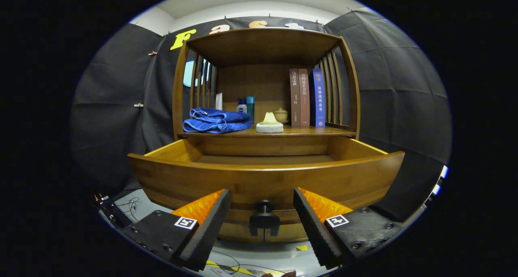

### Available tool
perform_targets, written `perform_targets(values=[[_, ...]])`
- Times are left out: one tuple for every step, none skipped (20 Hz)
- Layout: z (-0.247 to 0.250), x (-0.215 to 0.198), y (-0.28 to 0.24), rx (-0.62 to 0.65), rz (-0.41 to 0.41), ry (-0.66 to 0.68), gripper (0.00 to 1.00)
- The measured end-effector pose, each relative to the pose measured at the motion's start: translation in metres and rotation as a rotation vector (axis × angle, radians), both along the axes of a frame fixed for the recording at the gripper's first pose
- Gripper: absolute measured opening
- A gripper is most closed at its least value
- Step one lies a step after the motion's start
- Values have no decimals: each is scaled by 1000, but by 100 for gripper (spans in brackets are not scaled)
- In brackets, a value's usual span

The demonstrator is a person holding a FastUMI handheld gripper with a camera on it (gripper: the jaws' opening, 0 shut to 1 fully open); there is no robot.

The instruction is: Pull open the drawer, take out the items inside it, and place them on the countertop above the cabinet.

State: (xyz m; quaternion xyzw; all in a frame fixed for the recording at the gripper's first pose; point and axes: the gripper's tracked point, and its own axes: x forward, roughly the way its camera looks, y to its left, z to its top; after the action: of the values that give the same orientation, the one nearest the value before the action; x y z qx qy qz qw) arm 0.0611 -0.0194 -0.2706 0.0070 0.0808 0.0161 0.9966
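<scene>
So in the gripper view, the drawer (pixel 265 175) is pulled well out of the wooden cabinet (pixel 265 50), and its front panel sits right ahead of the fingers. The gripper (pixel 262 218) has its jaws spread wide with nothing in them. The little dark knob (pixel 264 217) on the drawer front sits in the gap between the two fingers, touching neither, which I'd guess is just because the gripper is lined up square on the pull.

From this low angle I can see the drawer's far wall and a strip of its floor, and nothing shows there, but the near part is hidden behind the front panel, so I can't tell what's inside.

Up on the countertop (pixel 307 132) beyond the drawer there's a folded blue towel (pixel 216 121), a pale sponge (pixel 269 124) beside it, a couple of bottles (pixel 247 106) and a small lidded pot (pixel 280 115) further back, and some books (pixel 306 99) standing upright against the right side. My guess: the towel and sponge sit near the front edge because that's the easy spot to drop things.
</scene>
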Motion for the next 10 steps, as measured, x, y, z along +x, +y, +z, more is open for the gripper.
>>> perform_targets(values=[[-3, 2, -1, -8, -4, 2, 99], [-5, 4, -2, -14, -11, 5, 99], [-7, 7, -3, -13, -17, 7, 99], [-8, 9, -3, -9, -19, 8, 99], [-10, 9, -6, -9, -36, 15, 99], [-7, 9, -6, -2, -41, 4, 100], [-7, 10, -5, -5, -41, 5, 98], [-8, 10, -4, -8, -41, 5, 98], [-7, 10, -4, -8, -42, 9, 98], [-7, 11, -4, -7, -42, 14, 98]])
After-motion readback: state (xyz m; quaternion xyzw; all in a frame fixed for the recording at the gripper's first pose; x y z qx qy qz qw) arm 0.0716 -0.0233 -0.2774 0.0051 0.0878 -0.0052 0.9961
